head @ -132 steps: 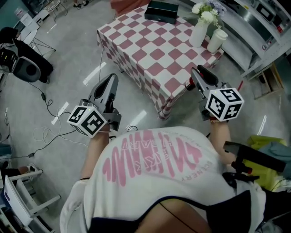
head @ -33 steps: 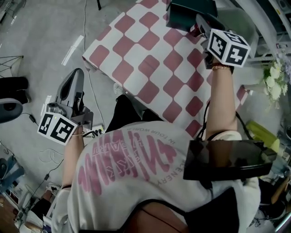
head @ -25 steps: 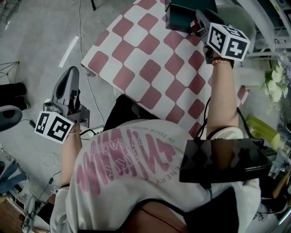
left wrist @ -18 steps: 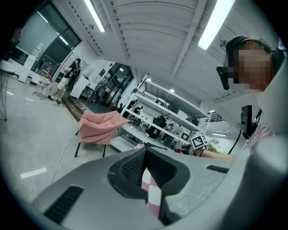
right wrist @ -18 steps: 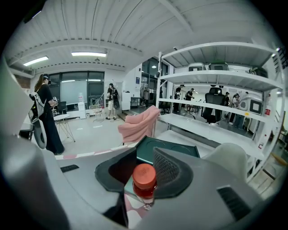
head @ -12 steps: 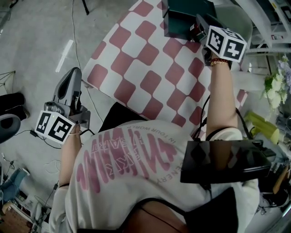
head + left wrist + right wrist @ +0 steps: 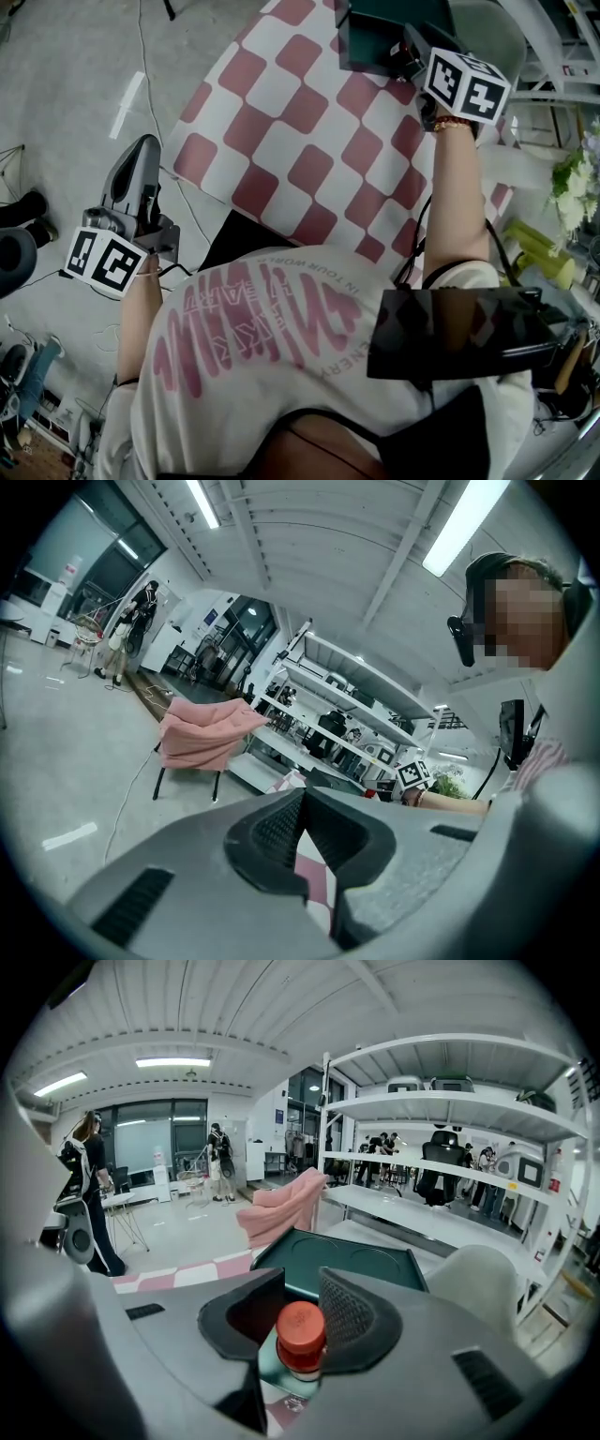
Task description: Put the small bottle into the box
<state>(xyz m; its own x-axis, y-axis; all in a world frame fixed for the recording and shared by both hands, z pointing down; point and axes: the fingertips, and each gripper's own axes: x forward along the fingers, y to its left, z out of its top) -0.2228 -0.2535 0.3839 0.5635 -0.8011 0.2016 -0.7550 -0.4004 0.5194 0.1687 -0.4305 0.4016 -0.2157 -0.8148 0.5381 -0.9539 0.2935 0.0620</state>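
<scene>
Small clear bottle with a red cap, clamped in the right gripper at the near rim of the dark green rectangular box.

Right jaws are pressed on the bottle's sides just below the cap, and the bottle stands upright between them — just beside the box's near wall, above the pink-and-white checked surface that carries the box. Two shallow round hollows show in the box floor. The left gripper hangs well apart from the box, out past the surface's edge over the grey floor — its jaws are together with nothing between them.
</scene>
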